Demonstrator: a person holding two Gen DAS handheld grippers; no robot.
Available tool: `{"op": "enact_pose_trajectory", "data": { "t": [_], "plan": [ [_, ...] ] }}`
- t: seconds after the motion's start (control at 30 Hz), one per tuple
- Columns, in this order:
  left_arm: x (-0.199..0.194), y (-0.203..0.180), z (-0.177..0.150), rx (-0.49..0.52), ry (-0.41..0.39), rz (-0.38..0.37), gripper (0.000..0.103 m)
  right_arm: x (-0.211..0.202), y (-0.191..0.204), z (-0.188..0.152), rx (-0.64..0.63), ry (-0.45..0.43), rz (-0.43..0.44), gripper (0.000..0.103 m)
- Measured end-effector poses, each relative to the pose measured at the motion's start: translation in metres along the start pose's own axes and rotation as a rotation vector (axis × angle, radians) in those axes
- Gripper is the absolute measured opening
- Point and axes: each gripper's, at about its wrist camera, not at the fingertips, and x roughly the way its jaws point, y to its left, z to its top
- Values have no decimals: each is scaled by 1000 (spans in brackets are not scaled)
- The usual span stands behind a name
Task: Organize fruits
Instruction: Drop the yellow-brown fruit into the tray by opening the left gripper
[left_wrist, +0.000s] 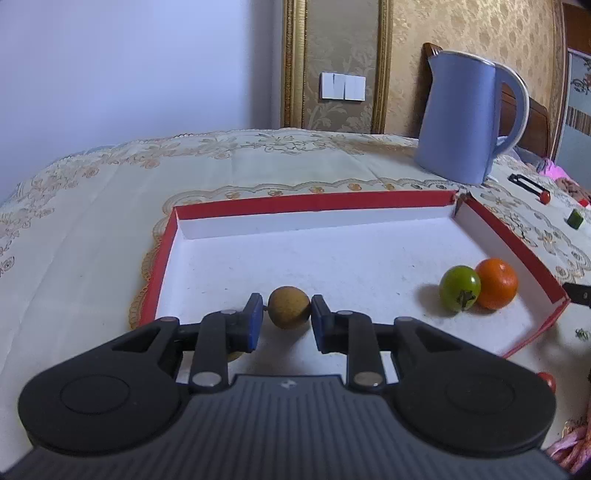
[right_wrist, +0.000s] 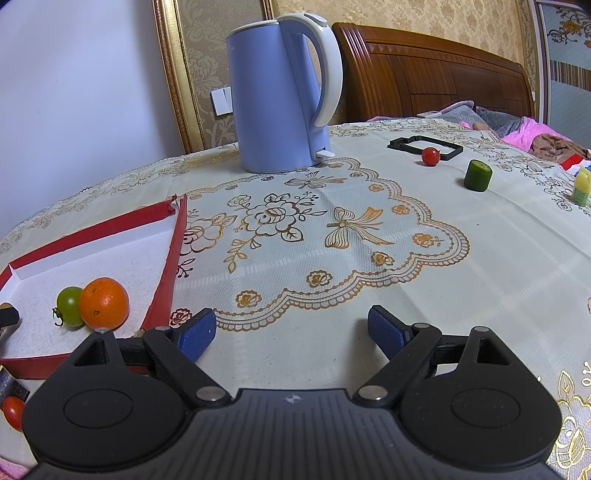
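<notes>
At lower centre of the left view, the left hand-held gripper (left_wrist: 284, 314) brackets the brown fruit (left_wrist: 289, 307) inside the red tray (left_wrist: 314, 201), pads barely parted from it; the right hand-held gripper (right_wrist: 291, 332) gapes empty.

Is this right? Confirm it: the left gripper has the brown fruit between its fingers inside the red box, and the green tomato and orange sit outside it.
Not quite. The left wrist view shows the green tomato and orange inside the red box, near its right wall. The left gripper does bracket the brown fruit there.

Low wrist views, shared red box (left_wrist: 513, 240)
</notes>
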Motion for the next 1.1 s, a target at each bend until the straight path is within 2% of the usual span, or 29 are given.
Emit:
{"op": "enact_pose_trajectory", "data": {
  "t": [0.13, 0.23, 0.3, 0.4, 0.5, 0.63, 0.8, 0.9, 1.0, 1.1],
  "plan": [
    [-10, 4, 2, -31, -37, 10, 39, 0, 0, 0, 3, -1, 3, 90],
    [-34, 16, 2, -79, -109, 23, 50, 0, 0, 0, 4, -1, 4, 90],
    [-49, 22, 0, -99, -156, 35, 61, 0, 0, 0, 6, -2, 6, 90],
    [-67, 29, -12, -105, -198, 105, 67, 0, 0, 0, 8, -2, 7, 90],
    [-73, 32, -25, -83, -200, 166, 82, 0, -1, 0, 10, -3, 9, 90],
    [-74, 48, -41, -128, -168, 202, 87, 0, -1, 0, 9, -3, 9, 90],
    [-68, 72, -42, -265, -144, 155, 89, 0, -1, 0, 12, -4, 11, 90],
    [-66, 77, -43, -284, -139, 144, 89, 0, -3, 0, 20, -7, 18, 90],
    [-68, 76, -45, -280, -155, 155, 97, -2, -6, 0, 39, -17, 28, 91],
    [-70, 79, -47, -298, -161, 131, 101, -7, -10, -1, 51, -24, 88, 91]
  ]
}}
